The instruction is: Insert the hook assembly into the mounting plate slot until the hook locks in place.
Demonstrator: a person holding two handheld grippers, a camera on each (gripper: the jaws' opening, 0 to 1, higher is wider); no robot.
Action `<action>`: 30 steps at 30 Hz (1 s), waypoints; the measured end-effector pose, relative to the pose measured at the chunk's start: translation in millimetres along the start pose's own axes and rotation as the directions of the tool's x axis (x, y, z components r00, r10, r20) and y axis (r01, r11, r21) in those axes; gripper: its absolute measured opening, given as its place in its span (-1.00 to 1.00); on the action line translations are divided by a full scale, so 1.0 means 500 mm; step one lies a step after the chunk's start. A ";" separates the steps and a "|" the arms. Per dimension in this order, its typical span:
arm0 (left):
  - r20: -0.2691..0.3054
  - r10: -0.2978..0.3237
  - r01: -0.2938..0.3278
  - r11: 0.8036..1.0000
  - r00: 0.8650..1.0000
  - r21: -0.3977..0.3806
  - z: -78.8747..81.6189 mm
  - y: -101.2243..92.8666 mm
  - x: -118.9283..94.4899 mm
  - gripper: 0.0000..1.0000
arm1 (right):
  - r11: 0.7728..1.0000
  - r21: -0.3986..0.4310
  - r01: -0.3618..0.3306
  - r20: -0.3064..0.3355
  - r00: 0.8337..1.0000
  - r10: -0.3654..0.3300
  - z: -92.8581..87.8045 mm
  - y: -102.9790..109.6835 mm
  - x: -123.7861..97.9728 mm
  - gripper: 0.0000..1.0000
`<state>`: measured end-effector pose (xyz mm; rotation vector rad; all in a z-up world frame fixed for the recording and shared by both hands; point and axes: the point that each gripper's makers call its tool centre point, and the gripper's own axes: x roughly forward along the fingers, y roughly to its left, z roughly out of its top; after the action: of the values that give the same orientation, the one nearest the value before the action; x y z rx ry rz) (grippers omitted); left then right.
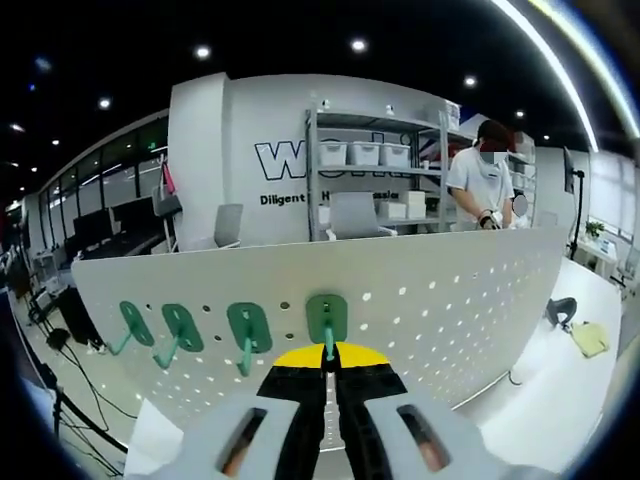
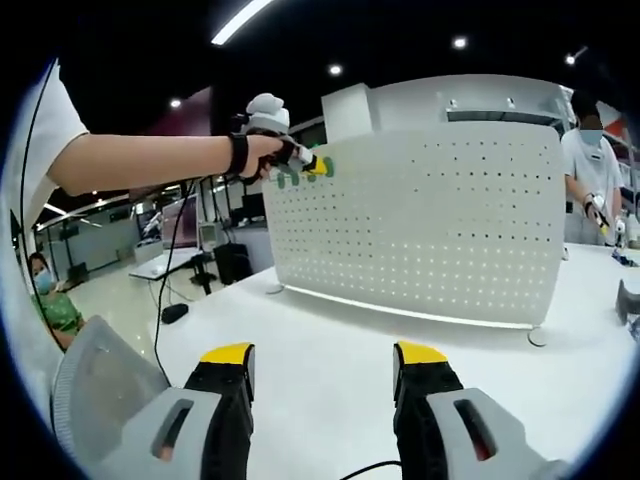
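Gripping the fourth of four green hooks (image 1: 327,318), left claw (image 1: 329,372); right claw (image 2: 323,362) released.

Your left claw (image 1: 329,375) covers the stem of the green hook (image 1: 327,322) straight ahead of it, so in the left gripper view you cannot tell how far the hook sits in the pegboard (image 1: 420,300). The board's lower edge drops behind that claw's body, and its left end is cut off by the dark rim. In the right gripper view, your hand (image 2: 262,152), up and to the left of the right claw (image 2: 325,385), hides most of the left claw, and the hooks beside it are too small to count. The counter (image 2: 330,340) runs out of view below the right claw.
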<state>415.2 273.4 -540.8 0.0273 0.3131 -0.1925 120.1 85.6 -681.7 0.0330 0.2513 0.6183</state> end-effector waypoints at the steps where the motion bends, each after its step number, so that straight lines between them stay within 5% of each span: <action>1: -0.001 -0.001 0.001 1.000 1.000 -0.004 0.001 0.001 0.000 -0.97 | 1.000 -0.001 0.000 -0.001 1.000 0.000 0.000 -0.001 0.000 0.13; 30: -0.005 -0.017 0.017 1.000 1.000 0.007 -0.008 -0.014 -0.009 -0.97 | 1.000 0.004 0.008 -0.009 1.000 -0.008 -0.008 -0.003 -0.005 0.12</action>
<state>408.5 267.5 -543.2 0.0324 0.3177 -0.2104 118.2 82.7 -685.0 0.0326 0.2608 0.6097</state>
